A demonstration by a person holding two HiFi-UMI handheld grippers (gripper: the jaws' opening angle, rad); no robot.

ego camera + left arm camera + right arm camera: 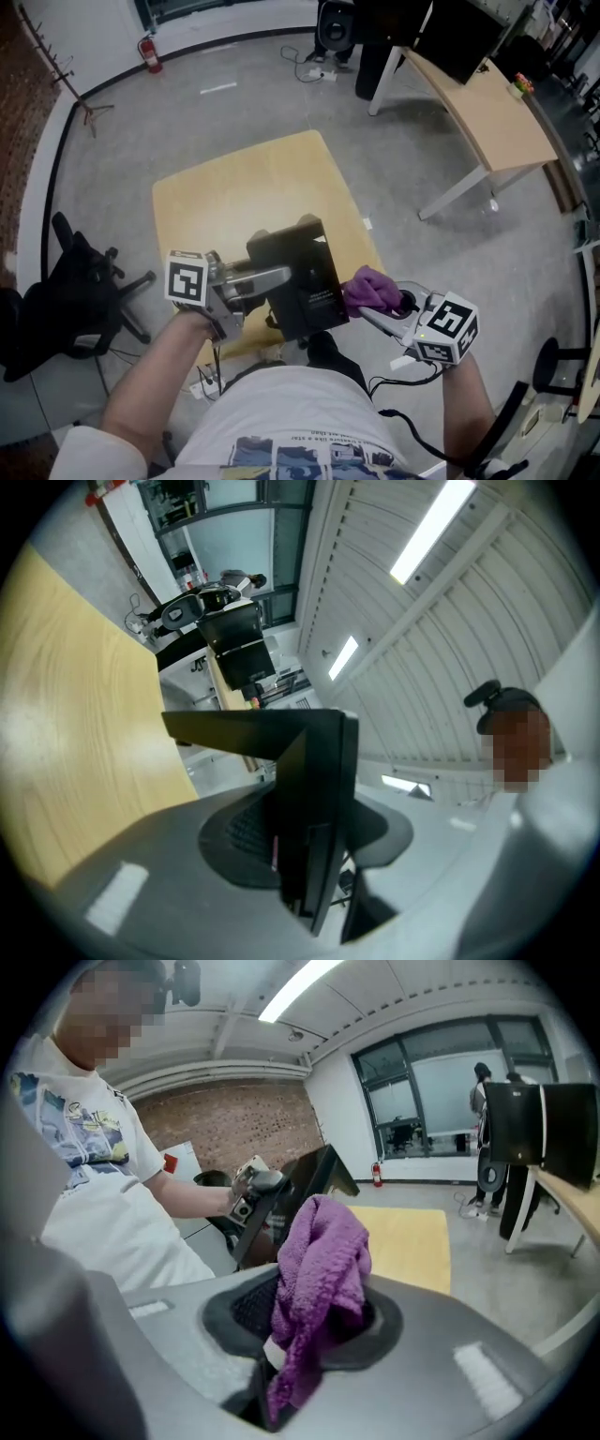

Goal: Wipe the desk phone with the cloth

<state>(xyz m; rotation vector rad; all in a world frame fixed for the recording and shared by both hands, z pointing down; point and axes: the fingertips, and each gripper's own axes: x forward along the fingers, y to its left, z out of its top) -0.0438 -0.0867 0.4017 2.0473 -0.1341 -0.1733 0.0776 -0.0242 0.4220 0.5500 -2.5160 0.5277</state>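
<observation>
The left gripper (279, 277) clenched the phone (314, 292), its keys too dark to make out; the right gripper (380, 307) pinched the cloth (368, 288), which buried its tips.

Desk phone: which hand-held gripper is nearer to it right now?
Left. The left hand-held gripper is clamped on the desk phone from its left side. The right hand-held gripper sits just beside the phone's right edge, holding the purple cloth.
</observation>
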